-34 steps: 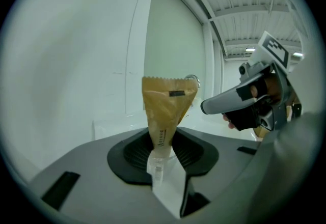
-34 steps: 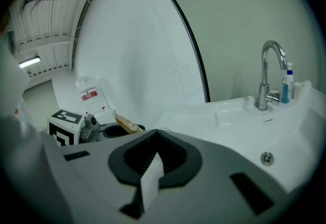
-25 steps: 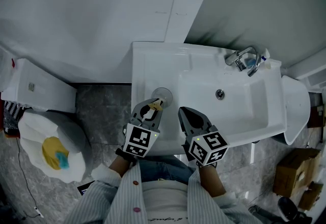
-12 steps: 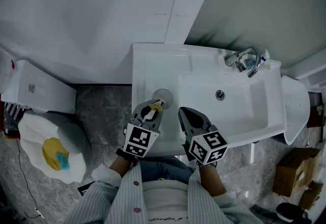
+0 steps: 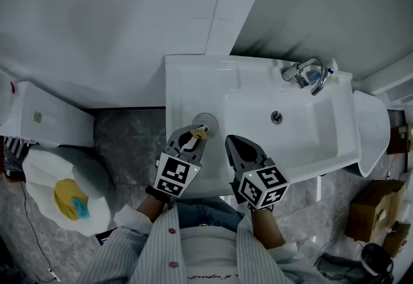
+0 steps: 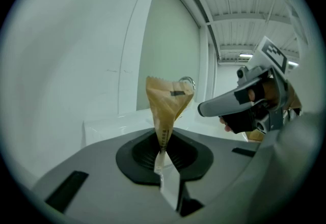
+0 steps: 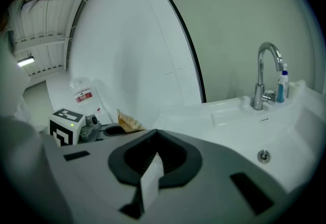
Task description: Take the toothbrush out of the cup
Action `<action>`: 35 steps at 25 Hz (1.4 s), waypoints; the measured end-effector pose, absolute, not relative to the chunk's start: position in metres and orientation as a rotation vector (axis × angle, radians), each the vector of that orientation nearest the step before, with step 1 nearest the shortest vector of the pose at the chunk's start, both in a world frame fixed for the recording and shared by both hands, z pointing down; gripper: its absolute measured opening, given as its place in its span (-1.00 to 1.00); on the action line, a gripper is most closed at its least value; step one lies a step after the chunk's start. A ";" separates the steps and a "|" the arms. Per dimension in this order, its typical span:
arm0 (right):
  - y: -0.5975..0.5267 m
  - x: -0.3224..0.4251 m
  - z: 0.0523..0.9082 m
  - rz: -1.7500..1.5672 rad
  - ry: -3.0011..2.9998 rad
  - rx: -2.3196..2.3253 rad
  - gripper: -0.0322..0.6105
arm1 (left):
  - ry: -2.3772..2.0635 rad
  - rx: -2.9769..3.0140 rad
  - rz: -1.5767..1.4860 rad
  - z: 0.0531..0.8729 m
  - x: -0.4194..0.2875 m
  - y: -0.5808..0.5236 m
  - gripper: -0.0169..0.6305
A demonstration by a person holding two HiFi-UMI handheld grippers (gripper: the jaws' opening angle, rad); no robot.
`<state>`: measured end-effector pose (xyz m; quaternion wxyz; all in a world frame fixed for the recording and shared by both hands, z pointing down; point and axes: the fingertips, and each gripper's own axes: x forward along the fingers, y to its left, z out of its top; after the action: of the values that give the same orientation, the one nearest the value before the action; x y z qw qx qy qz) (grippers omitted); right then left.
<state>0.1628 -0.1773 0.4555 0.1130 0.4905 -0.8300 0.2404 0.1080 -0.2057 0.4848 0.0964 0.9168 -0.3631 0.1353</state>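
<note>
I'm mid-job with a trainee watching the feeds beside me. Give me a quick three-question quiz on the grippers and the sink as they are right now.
1. What do the jaws of the left gripper hold?
A. a toothpaste tube
B. a brown paper packet
C. nothing

2. True or false: the right gripper holds something too.

3. In the head view, on which side of the basin does the clear cup stand?

Key:
1. B
2. False: its jaws are together with nothing between them.
3. Left, on the flat ledge beside the basin.
</note>
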 end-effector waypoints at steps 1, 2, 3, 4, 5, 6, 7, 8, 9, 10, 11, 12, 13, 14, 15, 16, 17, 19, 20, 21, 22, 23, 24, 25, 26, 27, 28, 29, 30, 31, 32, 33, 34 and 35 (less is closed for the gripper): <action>-0.178 0.163 0.455 0.705 -2.432 1.446 -0.87 | -1.068 2.720 0.399 0.484 0.108 -0.206 -0.83; -0.178 0.164 0.454 0.704 -2.430 1.454 -0.87 | -1.061 2.724 0.397 0.482 0.108 -0.207 -0.83; -0.178 0.164 0.453 0.704 -2.428 1.460 -0.87 | -1.054 2.728 0.393 0.480 0.108 -0.207 -0.83; -0.179 0.164 0.452 0.703 -2.426 1.465 -0.87 | -1.048 2.732 0.389 0.478 0.108 -0.208 -0.83; -0.179 0.163 0.451 0.703 -2.426 1.469 -0.87 | -1.041 2.737 0.384 0.475 0.107 -0.208 -0.83; -0.179 0.162 0.450 0.701 -2.426 1.472 -0.87 | -1.033 2.742 0.378 0.472 0.107 -0.208 -0.83; -0.179 0.162 0.449 0.699 -2.426 1.475 -0.87 | -1.023 2.748 0.371 0.470 0.107 -0.208 -0.83; -0.180 0.161 0.448 0.696 -2.427 1.477 -0.87 | -1.012 2.754 0.365 0.467 0.107 -0.208 -0.83; -0.179 0.161 0.447 0.694 -2.427 1.480 -0.87 | -1.002 2.759 0.359 0.464 0.106 -0.207 -0.83; -0.179 0.160 0.446 0.692 -2.428 1.484 -0.87 | -0.993 2.764 0.354 0.462 0.106 -0.207 -0.83; -0.180 0.160 0.445 0.689 -2.428 1.488 -0.87 | -0.984 2.769 0.348 0.459 0.106 -0.207 -0.83; -0.180 0.161 0.444 0.687 -2.428 1.493 -0.87 | -0.977 2.772 0.339 0.455 0.106 -0.207 -0.83; -0.181 0.161 0.442 0.683 -2.428 1.499 -0.87 | -0.970 2.775 0.329 0.451 0.106 -0.208 -0.83; -0.181 0.161 0.440 0.680 -2.429 1.504 -0.87 | -0.965 2.778 0.317 0.447 0.106 -0.208 -0.83; -0.181 0.161 0.439 0.677 -2.430 1.509 -0.87 | -0.960 2.781 0.305 0.443 0.106 -0.209 -0.83; -0.181 0.161 0.438 0.674 -2.431 1.514 -0.87 | -0.955 2.783 0.294 0.439 0.105 -0.208 -0.83; -0.181 0.160 0.437 0.672 -2.433 1.519 -0.87 | -0.950 2.785 0.281 0.436 0.104 -0.208 -0.83; -0.180 0.159 0.435 0.670 -2.435 1.527 -0.87 | -0.942 2.786 0.250 0.427 0.102 -0.207 -0.83; -0.179 0.159 0.434 0.669 -2.436 1.531 -0.87 | -0.940 2.786 0.234 0.422 0.101 -0.206 -0.83; -0.179 0.159 0.432 0.668 -2.437 1.536 -0.87 | -0.938 2.786 0.220 0.418 0.100 -0.206 -0.83; -0.178 0.159 0.431 0.667 -2.438 1.540 -0.87 | -0.935 2.787 0.208 0.413 0.099 -0.206 -0.83; -0.178 0.158 0.430 0.666 -2.439 1.545 -0.87 | -0.931 2.788 0.198 0.409 0.098 -0.205 -0.83; -0.178 0.158 0.429 0.665 -2.440 1.549 -0.87 | -0.928 2.789 0.188 0.404 0.097 -0.205 -0.83; -0.177 0.158 0.429 0.664 -2.441 1.552 -0.87 | -0.925 2.789 0.177 0.399 0.096 -0.205 -0.83; -0.177 0.157 0.428 0.664 -2.442 1.554 -0.87 | -0.922 2.789 0.166 0.395 0.095 -0.204 -0.83; -0.177 0.156 0.427 0.663 -2.444 1.557 -0.87 | -0.920 2.788 0.153 0.390 0.093 -0.204 -0.83; -0.177 0.156 0.426 0.663 -2.446 1.559 -0.87 | -0.916 2.788 0.141 0.385 0.091 -0.204 -0.83; -0.176 0.155 0.426 0.663 -2.448 1.561 -0.87 | -0.911 2.788 0.127 0.379 0.090 -0.203 -0.83; -0.176 0.155 0.425 0.664 -2.450 1.563 -0.87 | -0.905 2.787 0.114 0.374 0.088 -0.203 -0.83; -0.176 0.155 0.425 0.665 -2.452 1.565 -0.87 | -0.898 2.786 0.101 0.369 0.087 -0.202 -0.83; -0.176 0.155 0.424 0.665 -2.455 1.566 -0.87 | -0.893 2.786 0.090 0.364 0.085 -0.201 -0.83; -0.176 0.154 0.423 0.664 -2.457 1.567 -0.87 | -0.889 2.787 0.081 0.360 0.084 -0.200 -0.83; -0.176 0.153 0.422 0.662 -2.461 1.568 -0.87 | -0.888 2.792 0.076 0.355 0.081 -0.199 -0.83; -0.176 0.152 0.421 0.659 -2.465 1.568 -0.87 | -0.887 2.797 0.071 0.351 0.079 -0.198 -0.83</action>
<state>0.1524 -0.1757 0.4213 0.0730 0.5222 -0.8209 0.2194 0.0789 -0.1981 0.3511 0.1029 0.9479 -0.3005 0.0241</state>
